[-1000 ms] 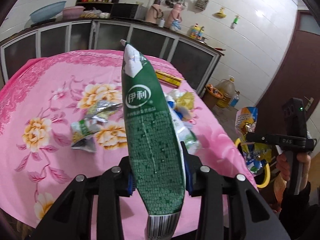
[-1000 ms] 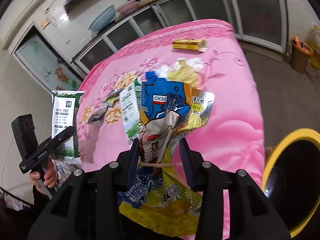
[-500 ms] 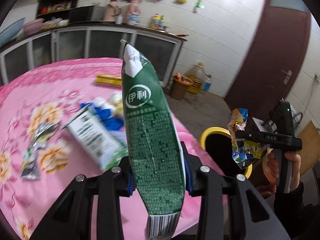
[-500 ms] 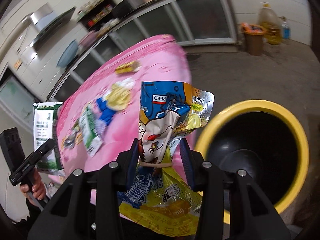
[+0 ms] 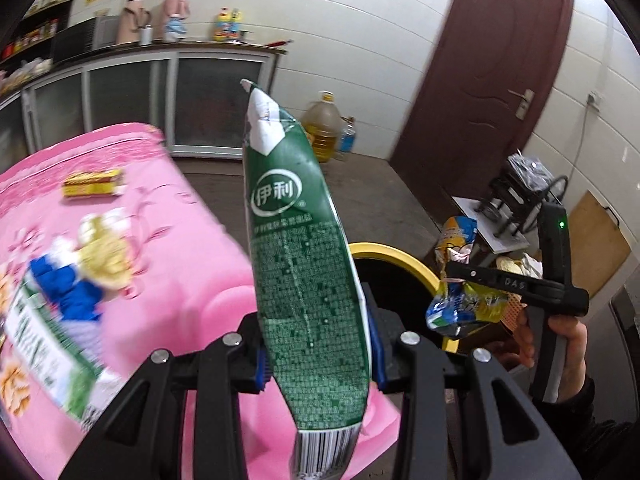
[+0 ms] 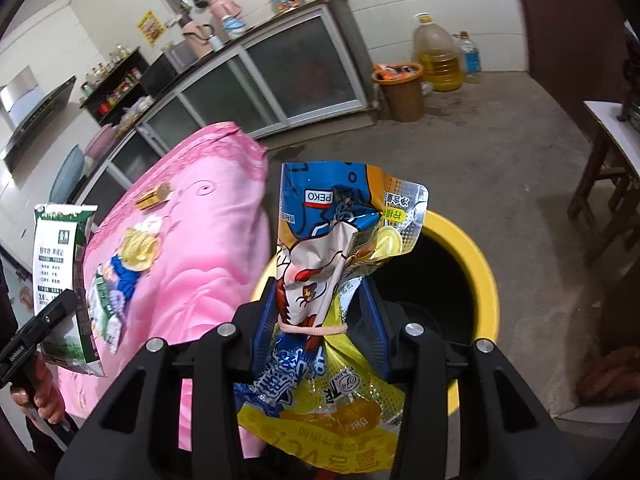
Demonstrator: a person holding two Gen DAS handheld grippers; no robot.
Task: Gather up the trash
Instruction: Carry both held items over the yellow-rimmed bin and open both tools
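Note:
My left gripper is shut on a tall green milk carton that stands up between its blue pads. Behind the carton sits a yellow-rimmed black trash bin on the floor. My right gripper is shut on a bundle of blue and yellow snack wrappers tied with a rubber band, held over the near edge of the bin. In the left wrist view the right gripper hangs with its wrappers at the bin's right side. The green carton also shows at the left of the right wrist view.
A pink flowered tablecloth covers the table left of the bin, with a yellow box, crumpled yellow and blue wrappers and a green-white pack on it. Cabinets, an oil jug, a brown bucket and a wooden stool stand around.
Both grippers swung away from the table toward the yellow bin, each still holding its trash. The bin now fills the middle of the right wrist view, and the table has slid left.

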